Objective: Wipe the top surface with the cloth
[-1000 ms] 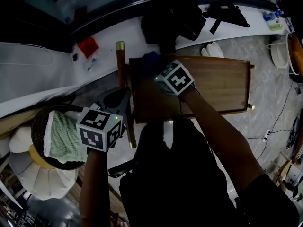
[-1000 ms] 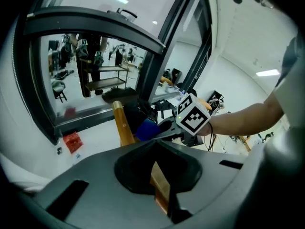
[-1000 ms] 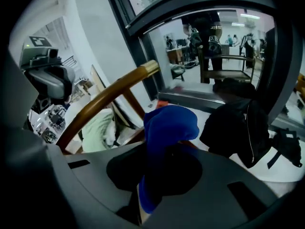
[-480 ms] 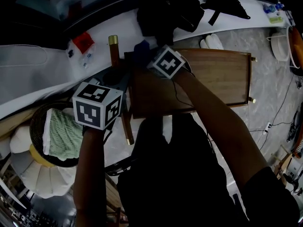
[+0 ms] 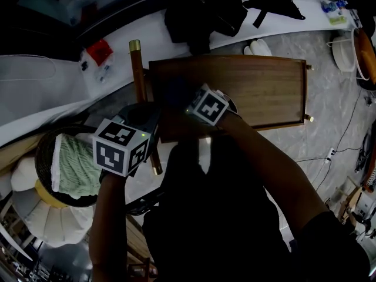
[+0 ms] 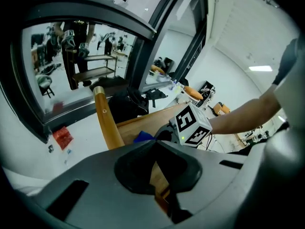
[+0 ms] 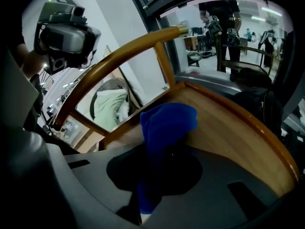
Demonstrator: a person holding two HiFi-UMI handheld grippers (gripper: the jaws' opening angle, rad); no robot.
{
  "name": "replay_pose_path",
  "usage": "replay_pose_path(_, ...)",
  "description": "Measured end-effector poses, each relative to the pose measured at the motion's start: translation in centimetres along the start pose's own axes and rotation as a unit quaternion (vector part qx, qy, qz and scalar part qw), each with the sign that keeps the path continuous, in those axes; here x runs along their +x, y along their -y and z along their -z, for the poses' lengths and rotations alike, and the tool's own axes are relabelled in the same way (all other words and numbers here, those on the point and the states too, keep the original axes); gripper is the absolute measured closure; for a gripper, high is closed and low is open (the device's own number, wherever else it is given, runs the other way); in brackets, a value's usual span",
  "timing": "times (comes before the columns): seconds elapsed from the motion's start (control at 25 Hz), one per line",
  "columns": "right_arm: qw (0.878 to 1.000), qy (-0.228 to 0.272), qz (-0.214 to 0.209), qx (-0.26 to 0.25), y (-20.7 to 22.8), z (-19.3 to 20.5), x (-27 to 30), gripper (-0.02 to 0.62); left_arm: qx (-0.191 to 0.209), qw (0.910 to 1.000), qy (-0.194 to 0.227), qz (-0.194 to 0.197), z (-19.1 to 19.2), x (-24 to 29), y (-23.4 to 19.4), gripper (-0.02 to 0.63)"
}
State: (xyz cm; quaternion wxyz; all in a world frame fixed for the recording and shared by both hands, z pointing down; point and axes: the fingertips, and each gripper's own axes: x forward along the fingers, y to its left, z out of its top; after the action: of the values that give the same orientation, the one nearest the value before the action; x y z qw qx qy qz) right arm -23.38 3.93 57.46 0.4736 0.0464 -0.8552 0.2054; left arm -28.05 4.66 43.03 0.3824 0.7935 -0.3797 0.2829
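The right arm reaches forward over the top surface. Its right hand-held gripper is closed tight on the blue cloth, which is pressed on the wood near the left end, close to the raised rim. To the right, most of the surface is bare and open. The left arm is bent at the side; the left hand-held gripper is narrow, clamped on a wooden bar just beside the curved handle. A basket stands near, to the left.
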Motion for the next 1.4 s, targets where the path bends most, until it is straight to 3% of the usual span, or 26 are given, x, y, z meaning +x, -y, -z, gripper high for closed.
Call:
replay_pose_path(0.48, 0.998, -0.038, -0.045, -0.025, -7.6, 6.5, 0.4, 0.532, 0.054, 0.994, -0.078, 0.055, 5.0, 0.6, 4.8, 0.597)
replay_pose_path(0.76, 0.995, -0.059, -0.074, -0.025, -9.0, 7.5, 0.1, 0.532, 0.061, 0.9916, -0.09, 0.07, 4.6, 1.1, 5.8, 0.597)
replay_pose_path(0.88, 0.994, -0.059, -0.089, -0.001, -8.6, 7.2, -0.3, 0.532, 0.054, 0.993, -0.081, 0.067, 3.3, 1.2, 5.4, 0.597)
replay_pose_path(0.96, 0.997, -0.026, -0.073, 0.01, -6.8, 5.7, -1.4, 0.532, 0.056, 0.9938, -0.075, 0.061, 2.0, 1.4, 5.0, 0.597)
replay_pose_path(1.08, 1.0, 0.027, -0.016, -0.002, -1.3, 2.6, -3.6, 0.532, 0.07, 0.9942, -0.064, 0.051, -0.6, 2.0, 4.1, 0.597)
replay_pose_path(1.2, 0.999, 0.039, 0.031, -0.011, 4.5, 0.4, -5.4, 0.532, 0.091, 0.9928, -0.066, 0.041, -2.8, 3.0, 3.3, 0.597)
replay_pose_path(1.4, 0.996, 0.054, 0.064, -0.04, 9.9, -2.7, -6.6, 0.532, 0.118, 0.9902, -0.067, 0.032, -5.7, 4.6, 2.8, 0.597)
